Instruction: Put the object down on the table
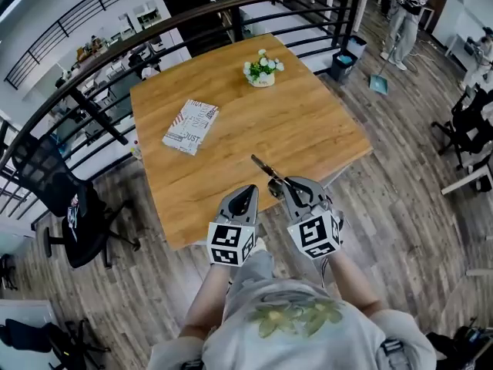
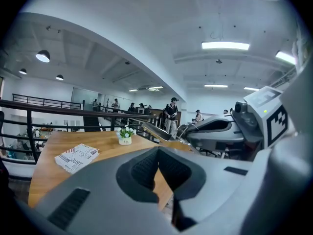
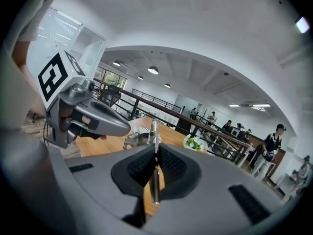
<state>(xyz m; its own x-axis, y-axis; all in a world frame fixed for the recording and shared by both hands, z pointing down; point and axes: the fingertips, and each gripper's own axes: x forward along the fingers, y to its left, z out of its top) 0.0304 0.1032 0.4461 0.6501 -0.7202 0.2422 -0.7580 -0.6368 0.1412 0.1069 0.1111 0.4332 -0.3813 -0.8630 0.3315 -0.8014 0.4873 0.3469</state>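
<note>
My right gripper (image 1: pixel 287 185) is shut on a slim metal tool (image 1: pixel 266 168) with a flat blade. It holds the tool above the near edge of the wooden table (image 1: pixel 308 129), blade pointing up-left over the tabletop. In the right gripper view the tool's shaft (image 3: pixel 154 180) runs upright between the pressed pads of the right gripper (image 3: pixel 155 153). My left gripper (image 1: pixel 246 193) hovers just left of it at the same table edge, shut with nothing in it. In the left gripper view the left gripper's (image 2: pixel 158 151) jaws meet at the tip, and the tool's blade (image 2: pixel 154 130) sticks out to the right.
A printed book (image 1: pixel 190 126) lies on the table's left part. A small pot of white flowers (image 1: pixel 262 69) stands at its far side. A black railing (image 1: pixel 192 18) runs behind the table, and an office chair (image 1: pixel 65 199) stands at the left. A person (image 1: pixel 404 14) stands far right.
</note>
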